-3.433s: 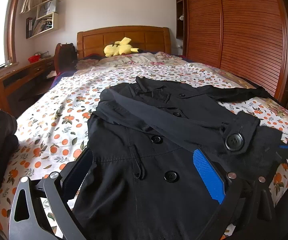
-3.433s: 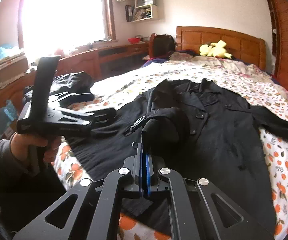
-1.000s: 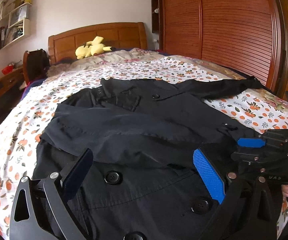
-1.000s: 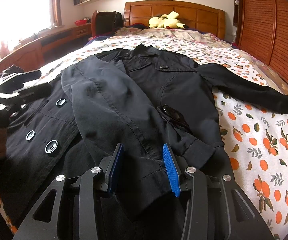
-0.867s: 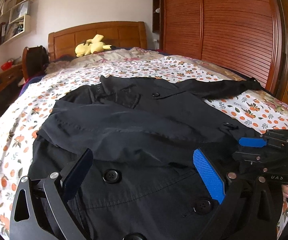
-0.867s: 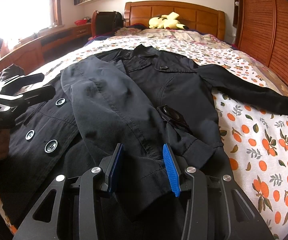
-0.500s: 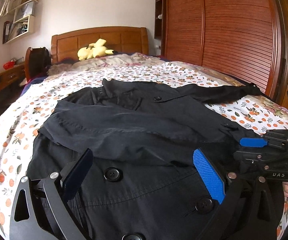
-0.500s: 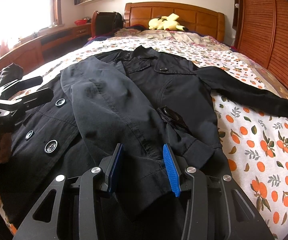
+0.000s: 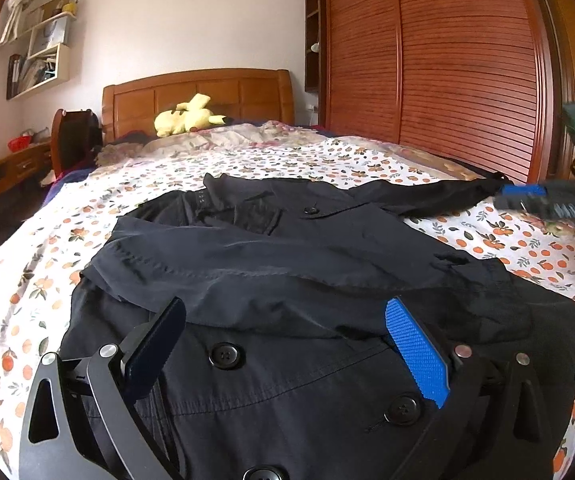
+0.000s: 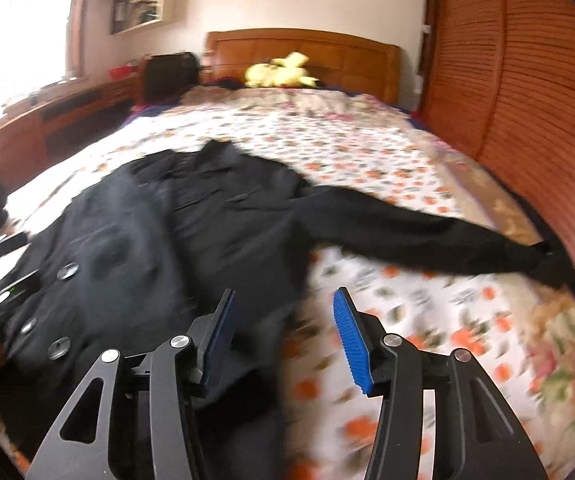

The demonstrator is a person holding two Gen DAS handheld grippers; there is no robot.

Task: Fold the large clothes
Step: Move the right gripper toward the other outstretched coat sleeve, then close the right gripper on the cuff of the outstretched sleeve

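A black double-breasted coat [image 9: 287,264] lies face up on the bed, one sleeve folded across its chest. The other sleeve [image 10: 427,236] stretches out flat toward the wardrobe side. My left gripper [image 9: 283,344] is open and empty, low over the coat's buttoned front. My right gripper [image 10: 283,336] is open and empty, above the coat's right edge and the bedsheet; this view is blurred. It also shows in the left wrist view [image 9: 527,196] near the outstretched sleeve's cuff.
The bed [image 9: 67,216] has a white sheet with orange prints. A yellow plush toy [image 9: 187,118] lies by the wooden headboard. A slatted wooden wardrobe [image 9: 447,72] stands close along the right. A desk [image 10: 59,116] and dark chair stand at the left.
My right gripper has left the folded sleeve and swung right toward the outstretched sleeve's cuff, jaws wider. The left gripper has barely moved.
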